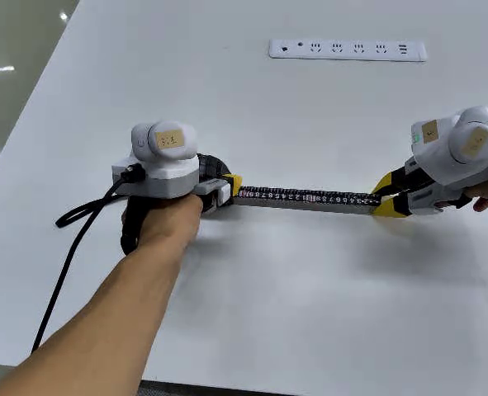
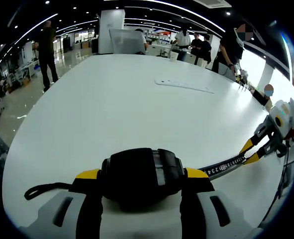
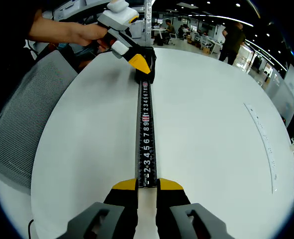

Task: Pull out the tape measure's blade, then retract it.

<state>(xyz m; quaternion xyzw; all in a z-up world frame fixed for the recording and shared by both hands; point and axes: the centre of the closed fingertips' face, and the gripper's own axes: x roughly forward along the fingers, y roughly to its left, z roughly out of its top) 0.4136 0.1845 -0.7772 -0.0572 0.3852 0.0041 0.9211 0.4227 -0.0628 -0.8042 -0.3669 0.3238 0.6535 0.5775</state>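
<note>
White table (image 1: 310,313), open hall | we clamp tape measure case (image 2: 137,185) in left gripper (image 2: 142,173), blade (image 3: 146,124) tip in right gripper (image 3: 147,185) | both on power strip (image 1: 347,49)'s near side.

the setting is a large open-plan office or lab floor. a wide white table (image 1: 252,330) serves as the workbench, and a white power strip (image 1: 348,49) lies on its far side. a grey mesh office chair (image 3: 32,124) stands at the table's edge. long light strips (image 2: 35,27) and small spot lamps run across a dark ceiling. the floor (image 2: 15,102) is glossy and reflects the lamps. beyond the table stand further desks (image 3: 196,42), with several people (image 2: 199,45) grouped among them. one person (image 2: 47,47) stands in the aisle. bright windows (image 2: 253,64) line one side.
</note>
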